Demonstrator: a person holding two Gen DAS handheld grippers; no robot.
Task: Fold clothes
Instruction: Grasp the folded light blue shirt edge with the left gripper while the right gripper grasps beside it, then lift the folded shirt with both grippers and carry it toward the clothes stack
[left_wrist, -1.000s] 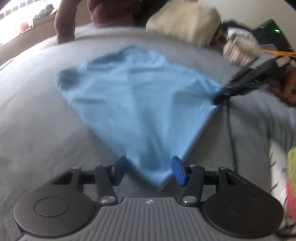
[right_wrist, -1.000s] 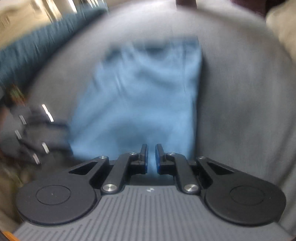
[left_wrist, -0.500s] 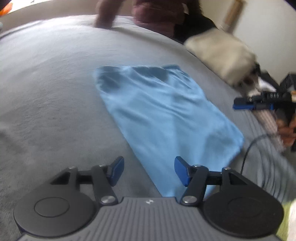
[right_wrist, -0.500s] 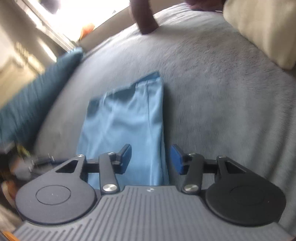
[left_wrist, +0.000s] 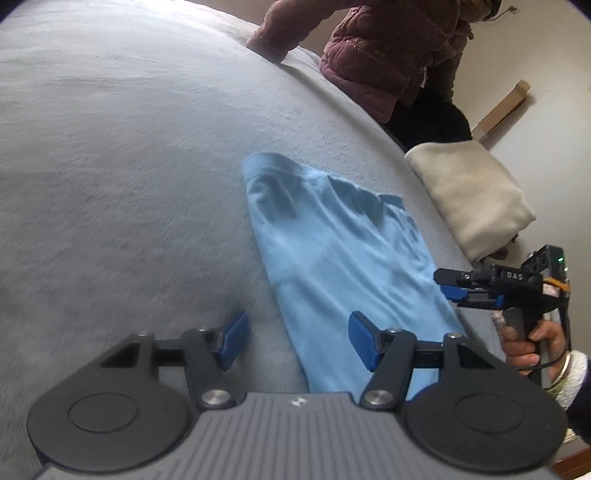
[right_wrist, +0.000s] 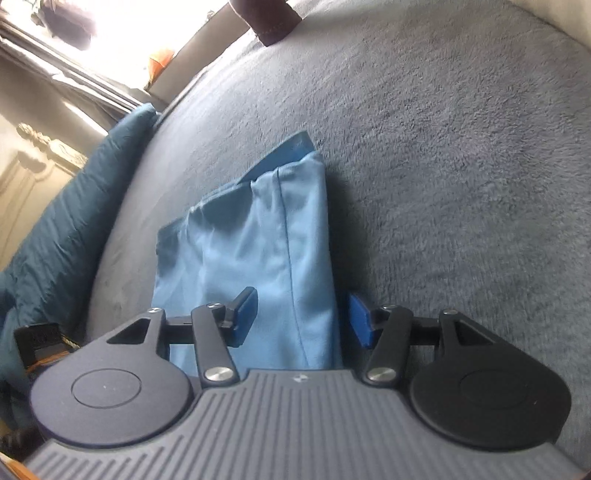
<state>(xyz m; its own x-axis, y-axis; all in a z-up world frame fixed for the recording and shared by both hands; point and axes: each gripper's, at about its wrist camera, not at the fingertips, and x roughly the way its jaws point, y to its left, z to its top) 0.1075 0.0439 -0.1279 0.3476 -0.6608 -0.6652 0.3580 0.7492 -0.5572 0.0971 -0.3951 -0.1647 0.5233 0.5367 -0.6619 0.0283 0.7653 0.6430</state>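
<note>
Left wrist view: light-blue garment (left_wrist: 343, 254) is seen folded lengthwise, wrinkled, on grey blanket (left_wrist: 129, 166). Left gripper (left_wrist: 295, 341) is parted, empty; right gripper (right_wrist: 301, 317) is seen opening, gripping nothing.

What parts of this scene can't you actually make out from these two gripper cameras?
- Near end of the blue garment: both views, hidden under each camera's gripper body.
- What kind of garment it is: folded, so its shape is concealed.
- Person in the maroon jacket: left view, cut off by the top edge.
- Window area: right view, washed out by glare.
- Cream cloth: left view, partly behind the bed's edge.
</note>
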